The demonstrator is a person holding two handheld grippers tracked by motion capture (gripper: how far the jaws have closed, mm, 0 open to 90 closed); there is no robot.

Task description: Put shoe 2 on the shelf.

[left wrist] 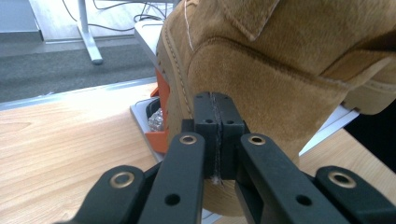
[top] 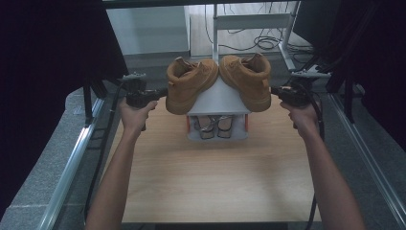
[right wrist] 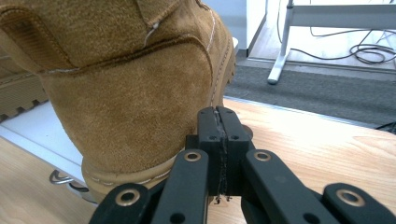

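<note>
- Your forearms come in at the bottom of the high view, the left claw (top: 160, 92) and right claw (top: 276, 89) level at either side of the grey stand (top: 219, 98) at the far end of the bench (top: 215, 177).
- Both claws are pinched fully closed on nothing; each tip sits at a boot's heel.
- Left boot (top: 189, 84) lies straight ahead of your left claw, heel toward it, toe up toward the stand's peak.
- Right boot (top: 247, 79) mirrors it, so each hand has its own boot nearest.
- Each boot's long axis slopes down and outward toward its claw.
</note>
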